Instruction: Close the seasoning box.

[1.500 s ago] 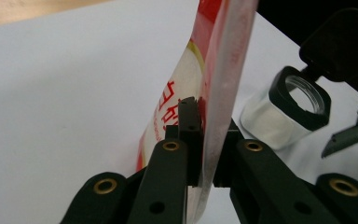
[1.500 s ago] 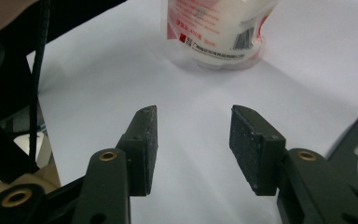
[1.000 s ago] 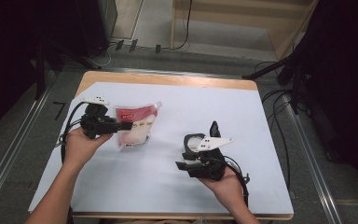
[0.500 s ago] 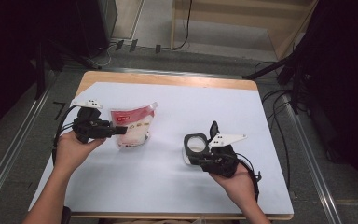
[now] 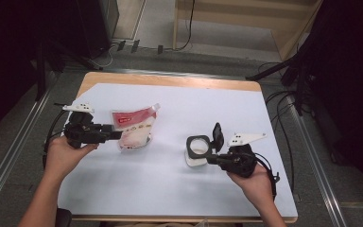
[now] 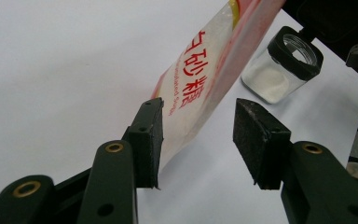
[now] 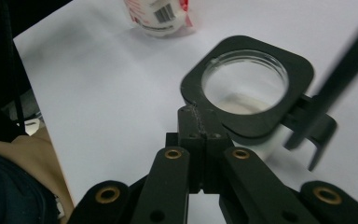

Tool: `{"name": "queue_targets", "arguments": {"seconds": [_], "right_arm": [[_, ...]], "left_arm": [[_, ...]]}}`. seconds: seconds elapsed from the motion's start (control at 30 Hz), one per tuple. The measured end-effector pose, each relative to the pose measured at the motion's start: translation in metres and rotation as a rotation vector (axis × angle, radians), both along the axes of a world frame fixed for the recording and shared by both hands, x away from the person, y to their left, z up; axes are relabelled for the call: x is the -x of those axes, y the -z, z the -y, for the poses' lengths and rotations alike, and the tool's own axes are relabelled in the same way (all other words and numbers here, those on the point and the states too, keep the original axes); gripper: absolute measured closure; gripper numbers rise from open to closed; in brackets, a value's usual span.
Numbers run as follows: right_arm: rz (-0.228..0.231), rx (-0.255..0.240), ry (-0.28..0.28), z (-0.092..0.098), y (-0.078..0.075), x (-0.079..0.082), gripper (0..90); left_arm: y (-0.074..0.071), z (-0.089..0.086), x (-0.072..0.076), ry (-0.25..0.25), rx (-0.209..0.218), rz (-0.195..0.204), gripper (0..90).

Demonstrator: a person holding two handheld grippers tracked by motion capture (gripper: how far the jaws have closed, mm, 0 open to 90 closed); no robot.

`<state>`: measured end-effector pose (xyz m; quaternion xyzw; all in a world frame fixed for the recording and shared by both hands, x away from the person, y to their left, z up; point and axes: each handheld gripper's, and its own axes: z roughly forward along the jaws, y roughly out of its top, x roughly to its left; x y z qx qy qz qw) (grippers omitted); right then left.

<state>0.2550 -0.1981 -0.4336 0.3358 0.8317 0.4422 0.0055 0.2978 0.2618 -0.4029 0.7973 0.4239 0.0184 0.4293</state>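
Observation:
A red and white sugar pouch (image 5: 133, 126) lies on the white table top (image 5: 194, 104), left of centre. My left gripper (image 5: 116, 135) is at the pouch's left edge. In the left gripper view it (image 6: 198, 116) is open, and the pouch (image 6: 200, 79) has one corner by the left pad. A small clear jar (image 5: 197, 150) with a black collar holds white powder, and its flip lid (image 5: 217, 135) stands up. From the right, my right gripper (image 5: 210, 158) is shut on the collar. The right gripper view shows its tips (image 7: 200, 126) pinching the collar of the jar (image 7: 244, 84).
The table's wooden edge (image 5: 170, 80) runs along the far side. Metal rails (image 5: 14, 151) flank the table, with cables (image 5: 283, 99) at the right. Dark equipment stands at the back left and right. The pouch (image 7: 161, 14) shows beyond the jar in the right gripper view.
My left gripper has drawn back to the left and toward me, and the pouch shifted a little with it. The right hand swung rightward while the jar stayed put.

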Motion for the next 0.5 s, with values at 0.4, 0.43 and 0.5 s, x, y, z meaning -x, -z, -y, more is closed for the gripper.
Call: {"name": "queue_targets", "arguments": {"seconds": [0.4,0.43,0.5], "right_arm": [[0.007,0.043,0.016,0.019,0.003,-0.001,90.0],[0.007,0.037,0.024,0.023,0.002,-0.001,90.0],[0.012,0.033,0.038,0.028,0.002,-0.002,90.0]], "left_arm": [[0.002,-0.006,0.000,-0.014,-0.001,0.000,52.2],[0.001,-0.007,0.000,-0.013,-0.005,0.001,52.1],[0.001,-0.007,0.000,-0.010,0.002,0.008,51.9]]}}
